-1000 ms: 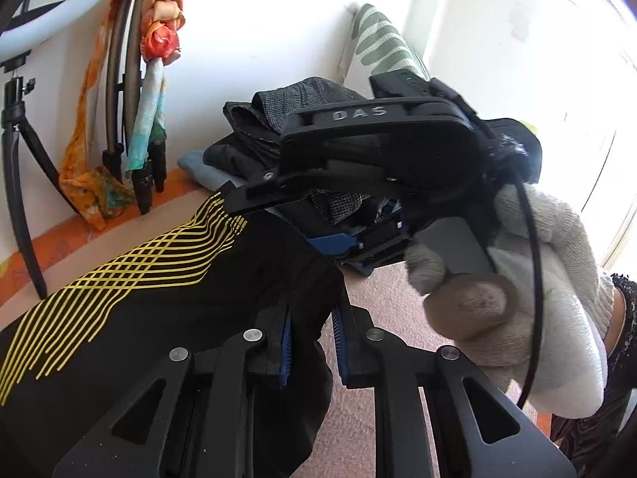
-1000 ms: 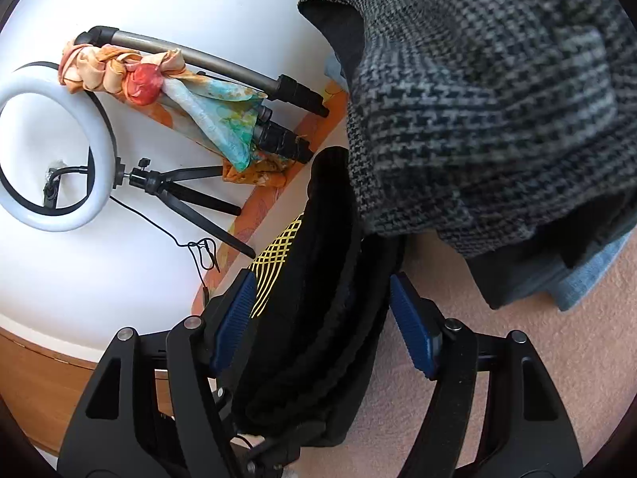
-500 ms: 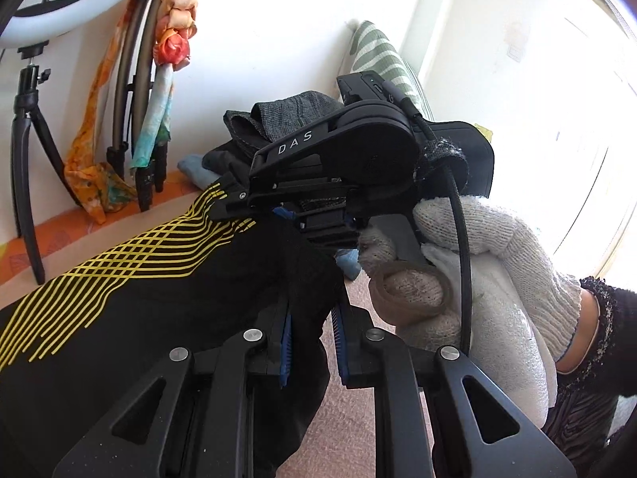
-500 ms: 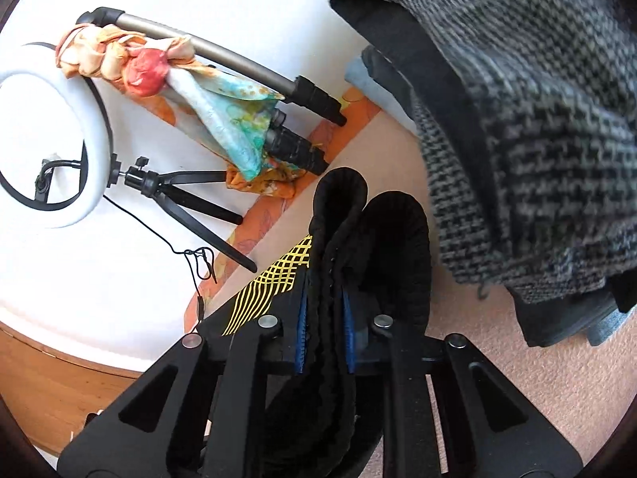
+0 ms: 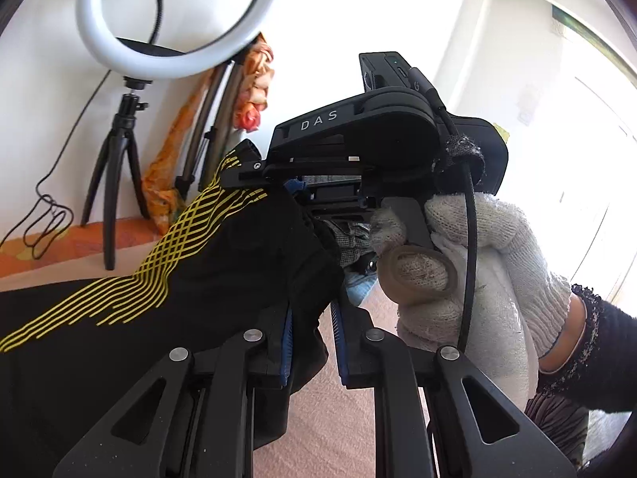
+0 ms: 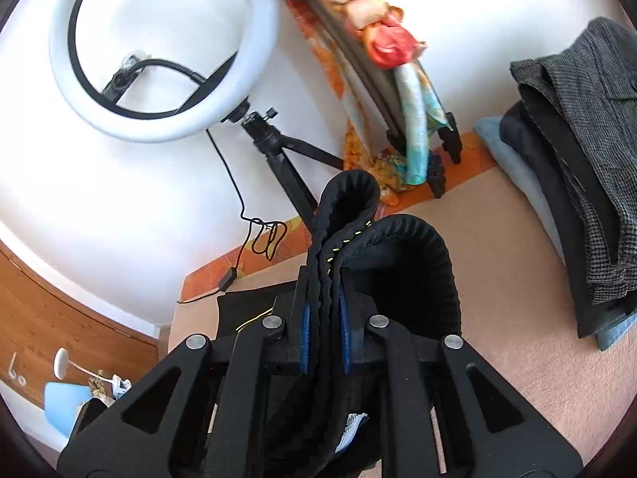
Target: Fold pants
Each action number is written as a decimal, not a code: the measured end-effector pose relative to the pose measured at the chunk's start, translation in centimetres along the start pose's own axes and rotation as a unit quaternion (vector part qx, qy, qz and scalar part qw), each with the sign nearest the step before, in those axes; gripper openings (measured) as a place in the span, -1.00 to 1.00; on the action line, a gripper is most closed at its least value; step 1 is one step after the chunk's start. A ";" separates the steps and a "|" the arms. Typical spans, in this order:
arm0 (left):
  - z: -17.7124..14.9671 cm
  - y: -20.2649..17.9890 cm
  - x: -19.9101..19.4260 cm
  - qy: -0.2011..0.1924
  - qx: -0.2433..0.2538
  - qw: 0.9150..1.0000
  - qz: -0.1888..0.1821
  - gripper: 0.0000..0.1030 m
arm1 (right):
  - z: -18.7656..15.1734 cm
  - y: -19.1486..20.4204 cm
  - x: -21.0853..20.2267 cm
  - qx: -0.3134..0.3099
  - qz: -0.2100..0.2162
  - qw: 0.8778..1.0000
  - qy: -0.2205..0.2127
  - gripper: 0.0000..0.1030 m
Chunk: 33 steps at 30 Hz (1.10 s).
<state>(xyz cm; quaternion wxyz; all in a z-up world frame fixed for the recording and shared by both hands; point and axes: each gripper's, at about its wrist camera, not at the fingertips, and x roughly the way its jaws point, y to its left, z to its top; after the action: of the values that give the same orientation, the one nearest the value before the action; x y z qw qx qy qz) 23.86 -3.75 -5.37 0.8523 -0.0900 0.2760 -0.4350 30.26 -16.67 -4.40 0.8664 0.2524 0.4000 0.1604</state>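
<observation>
Black pants (image 5: 223, 263) with yellow stripes now hang lifted off the bed (image 6: 517, 279); the right gripper (image 6: 324, 334), open a second ago, clamps the waistband, the left gripper (image 5: 310, 338) pinches fabric, ready for folding over.

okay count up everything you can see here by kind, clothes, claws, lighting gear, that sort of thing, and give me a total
Pants being folded: 1, black pants with yellow lines
Folded garments stacked by the wall: 3, checked garment, dark garment, light blue garment
Claws: 2, left claw and right claw, both shut on the pants
Ring lights: 1, ring light
Patterned scarves: 1, scarf
Total: 8
</observation>
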 end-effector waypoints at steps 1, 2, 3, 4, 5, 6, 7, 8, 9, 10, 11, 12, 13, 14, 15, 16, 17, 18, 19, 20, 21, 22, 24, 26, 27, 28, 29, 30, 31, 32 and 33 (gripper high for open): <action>-0.2 0.4 -0.8 -0.007 -0.009 1.000 0.003 -0.73 | 0.1 1.0 0.5 -0.008 -0.005 1.000 0.001 -0.75; -0.5 0.8 -1.7 -0.015 -0.017 1.000 0.006 -0.73 | 0.1 1.8 0.8 -0.016 -0.008 1.000 0.002 -0.75; -0.8 1.3 -2.5 -0.023 -0.026 0.999 0.010 -0.73 | 0.0 2.8 1.3 -0.024 -0.008 1.000 0.004 -0.75; -1.1 1.7 -3.4 -0.032 -0.035 0.999 0.012 -0.73 | -0.2 3.7 1.6 -0.030 -0.009 0.999 0.008 -0.75; -1.3 2.2 -3.9 -0.040 -0.046 0.998 0.013 -0.73 | -0.3 4.7 2.2 -0.038 -0.011 0.999 0.010 -0.76; -1.6 2.8 -4.5 -0.044 -0.055 0.997 0.014 -0.74 | -0.4 5.8 3.0 -0.048 -0.014 0.999 0.014 -0.76; -1.9 3.2 -5.1 -0.048 -0.061 0.997 0.018 -0.74 | -0.6 6.8 3.8 -0.056 -0.018 0.998 0.018 -0.76; -2.1 3.6 -5.8 -0.051 -0.064 0.996 0.021 -0.74 | -0.9 7.7 4.4 -0.064 -0.021 0.997 0.023 -0.76; -2.5 3.9 -6.4 -0.054 -0.067 0.996 0.023 -0.74 | -1.1 8.6 5.1 -0.070 -0.022 0.997 0.029 -0.76; -2.6 4.3 -6.9 -0.058 -0.071 0.995 0.026 -0.74 | -1.3 9.6 5.6 -0.076 -0.022 0.996 0.034 -0.76; -2.6 4.8 -7.4 -0.062 -0.075 0.995 0.030 -0.74 | -1.6 10.6 6.2 -0.083 -0.023 0.996 0.038 -0.76; -2.9 5.3 -8.2 -0.065 -0.081 0.994 0.033 -0.74 | -1.9 11.5 6.9 -0.090 -0.025 0.995 0.042 -0.76; -3.0 6.2 -8.7 -0.070 -0.088 0.993 0.036 -0.74 | -2.4 12.3 7.5 -0.097 -0.027 0.994 0.046 -0.76; -3.3 6.9 -9.4 -0.073 -0.097 0.992 0.038 -0.74 | -2.8 13.1 8.3 -0.102 -0.029 0.993 0.051 -0.76; -3.6 7.5 -10.0 -0.075 -0.106 0.991 0.039 -0.74 | -3.1 13.9 9.2 -0.107 -0.030 0.992 0.057 -0.76; -3.9 8.0 -10.7 -0.075 -0.112 0.990 0.042 -0.74 | -3.7 14.6 9.9 -0.113 -0.031 0.991 0.063 -0.76; -4.2 8.5 -11.3 -0.076 -0.116 0.989 0.048 -0.74 | -4.1 15.3 10.9 -0.119 -0.035 0.990 0.070 -0.76; -4.6 8.9 -11.9 -0.075 -0.119 0.989 0.053 -0.74 | -4.5 16.0 11.9 -0.125 -0.038 0.988 0.077 -0.76; -4.9 9.3 -12.3 -0.076 -0.123 0.988 0.058 -0.74 | -5.0 16.8 12.9 -0.131 -0.042 0.987 0.083 -0.76; -5.2 9.7 -12.7 -0.076 -0.128 0.987 0.064 -0.74 | -5.4 17.4 13.8 -0.136 -0.044 0.986 0.088 -0.76; -5.4 10.1 -13.0 -0.075 -0.133 0.986 0.068 -0.74 | -5.9 18.0 14.7 -0.140 -0.046 0.985 0.095 -0.76; -5.7 10.7 -13.5 -0.075 -0.140 0.985 0.072 -0.75 | -6.3 18.7 15.6 -0.143 -0.049 0.983 0.100 -0.77; -6.3 11.6 -14.3 -0.073 -0.151 0.982 0.084 -0.76 | -7.3 19.7 17.4 -0.153 -0.054 0.980 0.111 -0.77; -6.9 12.5 -15.2 -0.073 -0.160 0.980 0.095 -0.76 | -8.3 20.7 19.0 -0.162 -0.059 0.978 0.121 -0.77; -7.2 12.9 -15.7 -0.073 -0.165 0.979 0.099 -0.76 | -8.5 20.8 19.7 -0.164 -0.060 0.977 0.125 -0.77; -7.5 13.2 -16.1 -0.072 -0.168 0.977 0.106 -0.76 | -8.8 21.2 20.4 -0.166 -0.062 0.976 0.129 -0.77; -7.8 13.5 -16.6 -0.069 -0.170 0.976 0.114 -0.77 | -9.2 21.5 21.1 -0.169 -0.064 0.974 0.134 -0.77; -8.0 13.7 -17.0 -0.067 -0.171 0.975 0.122 -0.78 | -9.5 21.9 21.8 -0.172 -0.065 0.973 0.138 -0.77; -8.3 14.0 -17.5 -0.066 -0.173 0.974 0.132 -0.79 | -10.0 22.2 22.5 -0.174 -0.066 0.972 0.143 -0.77; -8.5 14.3 -18.0 -0.066 -0.178 0.972 0.139 -0.80 | -10.4 22.5 23.2 -0.175 -0.066 0.971 0.148 -0.77; -8.7 14.5 -18.6 -0.067 -0.181 0.971 0.144 -0.80 | -10.8 22.8 23.9 -0.176 -0.063 0.970 0.155 -0.77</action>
<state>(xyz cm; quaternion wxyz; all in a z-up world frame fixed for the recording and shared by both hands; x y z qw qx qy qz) 20.41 20.49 -11.08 0.8919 -0.2314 0.3029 -0.2434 35.14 16.82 -12.12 0.8331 0.0417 0.5099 0.2104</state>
